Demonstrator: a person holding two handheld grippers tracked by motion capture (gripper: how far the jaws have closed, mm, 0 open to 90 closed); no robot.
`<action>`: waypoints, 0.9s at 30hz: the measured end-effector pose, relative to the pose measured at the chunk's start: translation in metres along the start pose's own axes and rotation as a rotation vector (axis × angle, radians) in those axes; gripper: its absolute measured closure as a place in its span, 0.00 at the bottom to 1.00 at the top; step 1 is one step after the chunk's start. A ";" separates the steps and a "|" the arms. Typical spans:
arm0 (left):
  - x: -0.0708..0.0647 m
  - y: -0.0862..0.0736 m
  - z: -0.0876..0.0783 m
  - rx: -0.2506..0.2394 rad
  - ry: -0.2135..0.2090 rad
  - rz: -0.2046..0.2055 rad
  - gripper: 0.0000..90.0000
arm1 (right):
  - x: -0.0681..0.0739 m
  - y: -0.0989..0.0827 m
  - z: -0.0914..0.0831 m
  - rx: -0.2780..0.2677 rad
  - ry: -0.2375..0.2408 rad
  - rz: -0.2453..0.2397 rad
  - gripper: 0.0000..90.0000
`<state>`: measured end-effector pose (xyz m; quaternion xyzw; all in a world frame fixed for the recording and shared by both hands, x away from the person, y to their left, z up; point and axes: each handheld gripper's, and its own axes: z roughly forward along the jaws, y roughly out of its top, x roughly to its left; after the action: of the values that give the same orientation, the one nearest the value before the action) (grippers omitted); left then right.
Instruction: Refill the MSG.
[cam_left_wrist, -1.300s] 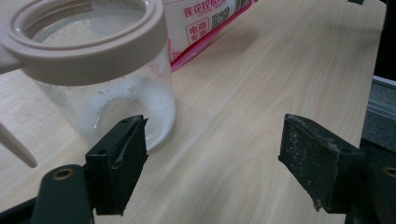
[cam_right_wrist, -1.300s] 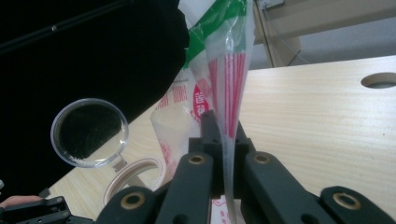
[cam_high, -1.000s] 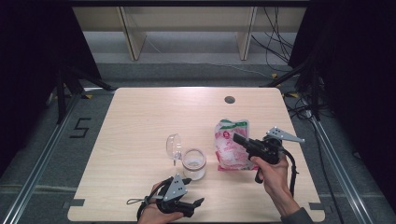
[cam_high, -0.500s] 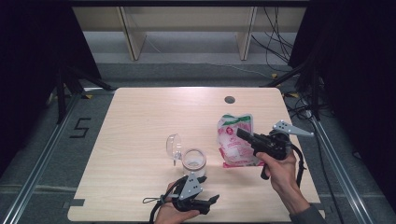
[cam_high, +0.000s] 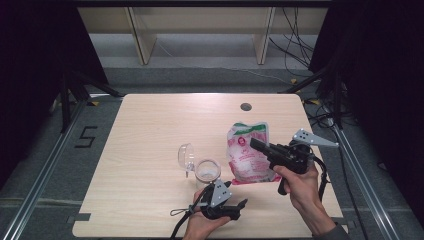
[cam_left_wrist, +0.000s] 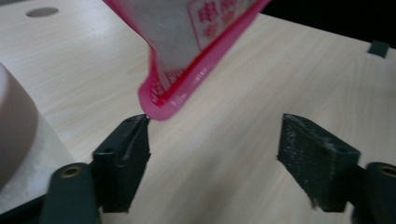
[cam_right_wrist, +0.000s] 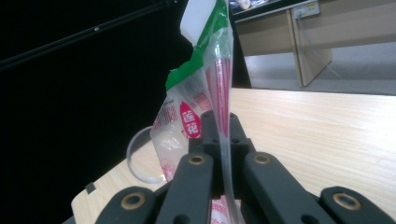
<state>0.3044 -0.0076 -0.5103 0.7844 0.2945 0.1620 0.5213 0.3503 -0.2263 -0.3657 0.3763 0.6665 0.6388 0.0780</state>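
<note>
**Bag lifted by one edge, second gripper waiting below**

Nearest the person, the left gripper (cam_high: 239, 206) lies low over the front of the table (cam_high: 150, 130), held in the left hand (cam_high: 200, 227). Its jaws stand wide apart with nothing between them. In the left gripper view the pink bottom corner of the bag (cam_left_wrist: 187, 51) hangs just above and beside one jaw, so this gripper seems placed to catch or steady the lower end of the bag.

Just past it stands a small clear jar (cam_high: 207, 171), upright and open at the top. Its clear lid (cam_high: 186, 156) is beside it on the left, tipped up on edge. The jar is probably where the contents of the bag are meant to go, which would explain why it is open and close by.

To the right, the right gripper (cam_high: 254, 143), held in the right hand (cam_high: 300, 182), has its jaws pressed tight on the thin side edge of the bag. The right gripper view shows the plastic film pinched flat between the jaws, with the green top of the bag rising above them. Gripping the seam likely lets the bag hang freely.

The bag is raised off the table, just right of the jar, with its green end pointing away from the person.

Farther back, the table has a round hole (cam_high: 245, 106) near its far edge.
</note>
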 end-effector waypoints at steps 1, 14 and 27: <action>-0.002 0.000 0.002 0.003 0.003 0.007 0.28 | 0.000 0.000 0.000 -0.001 0.004 -0.010 1.00; -0.010 0.008 0.014 -0.044 0.079 0.025 0.37 | 0.017 -0.002 -0.014 0.026 0.031 -0.023 1.00; -0.020 0.007 0.024 -0.167 0.109 -0.030 0.73 | 0.023 0.005 0.001 0.067 0.009 -0.048 1.00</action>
<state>0.3039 -0.0392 -0.5128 0.7237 0.3196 0.2205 0.5705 0.3370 -0.2125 -0.3523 0.3598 0.6965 0.6159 0.0776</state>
